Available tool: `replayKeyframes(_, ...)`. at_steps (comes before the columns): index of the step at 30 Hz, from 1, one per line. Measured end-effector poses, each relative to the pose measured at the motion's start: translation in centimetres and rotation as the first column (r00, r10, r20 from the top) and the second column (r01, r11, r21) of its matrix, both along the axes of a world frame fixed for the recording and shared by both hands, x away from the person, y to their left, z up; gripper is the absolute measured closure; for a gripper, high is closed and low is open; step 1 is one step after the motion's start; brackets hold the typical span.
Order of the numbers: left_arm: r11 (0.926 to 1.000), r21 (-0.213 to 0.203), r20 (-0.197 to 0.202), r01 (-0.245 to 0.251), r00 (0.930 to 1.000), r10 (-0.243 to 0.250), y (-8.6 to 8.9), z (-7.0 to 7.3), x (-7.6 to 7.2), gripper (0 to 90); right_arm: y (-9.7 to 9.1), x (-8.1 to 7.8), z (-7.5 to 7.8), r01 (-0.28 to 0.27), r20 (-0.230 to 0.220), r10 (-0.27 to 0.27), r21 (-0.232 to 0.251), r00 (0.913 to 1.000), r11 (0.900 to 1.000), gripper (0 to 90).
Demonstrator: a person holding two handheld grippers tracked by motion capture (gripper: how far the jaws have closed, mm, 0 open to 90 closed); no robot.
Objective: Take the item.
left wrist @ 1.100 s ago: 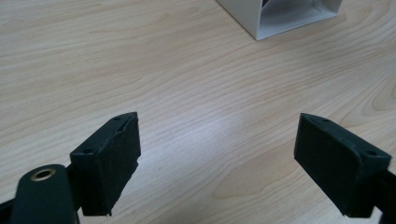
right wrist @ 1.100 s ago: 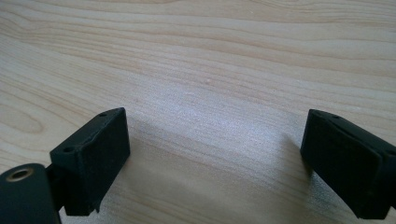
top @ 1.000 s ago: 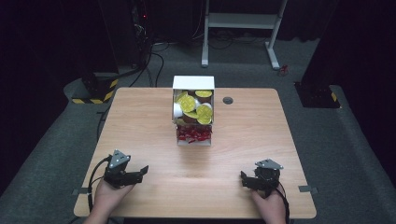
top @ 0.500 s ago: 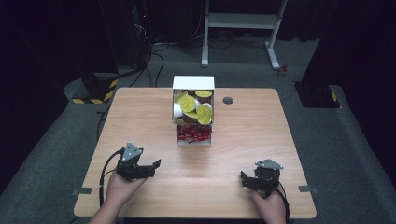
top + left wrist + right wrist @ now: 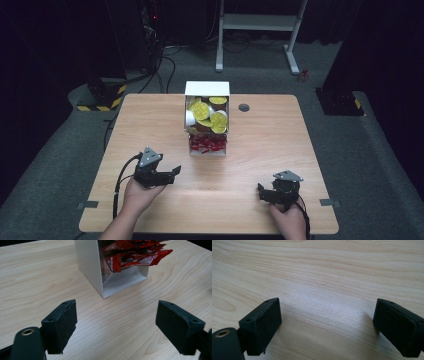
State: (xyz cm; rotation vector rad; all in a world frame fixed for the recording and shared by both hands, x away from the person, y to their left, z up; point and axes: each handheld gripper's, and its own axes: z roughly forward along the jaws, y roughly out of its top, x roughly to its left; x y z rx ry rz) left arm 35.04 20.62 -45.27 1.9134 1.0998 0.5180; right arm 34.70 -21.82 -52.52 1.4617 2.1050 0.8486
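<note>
- White, a box (image 5: 207, 120) stands at the middle of the table (image 5: 150, 120), toward its far side, its open front showing two levels.
- Red packets (image 5: 207, 145) fill the lower level and poke out past the front edge; in the left gripper view they (image 5: 135, 255) are cut off by the top of the frame, and their print is too blurred to read.
- Yellow-lidded cups (image 5: 207, 112) are heaped in the upper level; what lies behind them in the box is hidden.
- The left gripper (image 5: 172, 172) is held above the table, near the box and pointing toward its lower front; its jaws are spread wide with nothing between them. In its own view the left gripper (image 5: 117, 325) frames the box's bottom corner (image 5: 110, 282).
- The right gripper (image 5: 262, 192) sits low over the table's near right part, well apart from the box, jaws parted and empty. Its own view, the right gripper (image 5: 327, 327), faces bare wood.
- A small dark round fitting (image 5: 244, 107) is set in the table just right of the box.
- Beyond the table, a pale frame (image 5: 260, 25) stands on the dim floor; the rest there is too dark to make out.
</note>
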Motion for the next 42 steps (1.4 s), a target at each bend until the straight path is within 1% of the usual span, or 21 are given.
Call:
replayKeyframes(2, 1.0, 0.008, 0.002, 0.0, 1.0, 0.0, -0.2, 0.1, 0.3, 18.4, 0.0, 0.0, 0.0, -0.001, 0.001, 0.001, -0.001, 1.0, 1.0, 8.0)
replayKeyframes(5, 1.0, -0.007, -0.001, -0.001, 1.0, 0.001, -0.5, 0.2, 0.6, 18.8, 0.0, 0.0, 0.0, -0.001, 0.001, 0.001, -0.001, 1.0, 1.0, 8.0)
replayKeyframes(7, 1.0, 0.0, 0.004, 0.002, 1.0, -0.002, -0.8, 0.3, 1.0, 18.8, 0.0, 0.0, 0.0, -0.002, 0.0, 0.002, 0.0, 1.0, 1.0, 8.2)
replayKeyframes(13, 0.9998, -0.022, 0.01, 0.003, 0.9999, -0.003, -1.7, 0.7, 1.9, 20.8, 0.0, 0.0, 0.0, -0.004, 0.001, 0.004, 0.0, 1.0, 1.0, 8.2)
replayKeyframes(14, 0.9998, -0.017, 0.01, 0.005, 0.9999, -0.005, -1.8, 0.7, 2.0, 21.5, 0.0, 0.0, 0.0, -0.004, 0.001, 0.004, -0.001, 1.0, 1.0, 8.2)
replayKeyframes(18, 0.9996, -0.026, 0.01, 0.011, 0.9999, -0.011, -2.4, 0.9, 2.5, 22.8, 0.0, 0.0, 0.0, -0.006, 0.001, 0.006, 0.001, 1.0, 1.0, 8.4)
replayKeyframes(19, 0.9997, -0.019, 0.013, 0.015, 0.9998, -0.015, -2.5, 1.0, 2.7, 22.8, 0.0, 0.0, 0.0, -0.007, 0.001, 0.007, 0.001, 1.0, 1.0, 8.5)
replayKeyframes(23, 0.9993, -0.034, 0.005, 0.016, 0.9999, -0.016, -2.9, 1.1, 3.3, 22.9, 0.0, 0.0, 0.0, -0.01, 0.002, 0.01, 0.001, 0.9999, 1.0, 8.9)
replayKeyframes(24, 0.9989, -0.044, 0.001, 0.016, 0.9999, -0.016, -2.9, 1.0, 3.4, 23.0, 0.0, 0.0, 0.0, -0.01, 0.001, 0.01, 0.001, 0.9999, 0.9999, 9.0)
replayKeyframes(27, 0.9994, -0.03, 0.001, 0.02, 0.9998, -0.02, -3.3, 1.0, 3.8, 23.1, 0.0, 0.0, 0.0, -0.012, 0.001, 0.012, 0.002, 0.9999, 0.9999, 9.0)
replayKeyframes(29, 0.9995, -0.03, 0.005, 0.013, 0.9999, -0.013, -3.6, 1.1, 4.0, 23.4, 0.0, 0.0, 0.0, -0.012, 0.001, 0.012, 0.002, 0.9999, 0.9999, 9.0)
replayKeyframes(30, 0.9996, -0.024, 0.008, 0.015, 0.9999, -0.015, -3.6, 1.1, 4.1, 24.1, 0.0, 0.0, 0.0, -0.012, 0.001, 0.012, 0.002, 0.9999, 0.9999, 9.0)
replayKeyframes(34, 0.9994, -0.033, 0.029, 0.007, 0.9996, -0.006, -4.1, 1.4, 4.7, 25.7, 0.0, 0.0, 0.0, -0.012, 0.001, 0.012, 0.002, 0.9999, 0.9999, 9.0)
replayKeyframes(37, 0.9994, -0.034, 0.022, 0.001, 0.9998, 0.0, -4.4, 1.3, 5.2, 28.8, 0.0, 0.0, 0.0, -0.012, 0.001, 0.012, 0.002, 0.9999, 0.9999, 9.0)
replayKeyframes(39, 0.9998, -0.02, 0.03, -0.002, 0.9995, 0.002, -4.8, 1.3, 5.6, 31.9, 0.0, 0.0, 0.0, -0.012, 0.001, 0.012, 0.002, 0.9999, 0.9999, 9.0)
replayKeyframes(42, 0.9999, -0.012, 0.038, -0.012, 0.9992, 0.012, -5.2, 1.2, 6.0, 36.2, 0.0, 0.0, 0.0, -0.012, 0.001, 0.012, 0.002, 0.9999, 0.9999, 9.0)
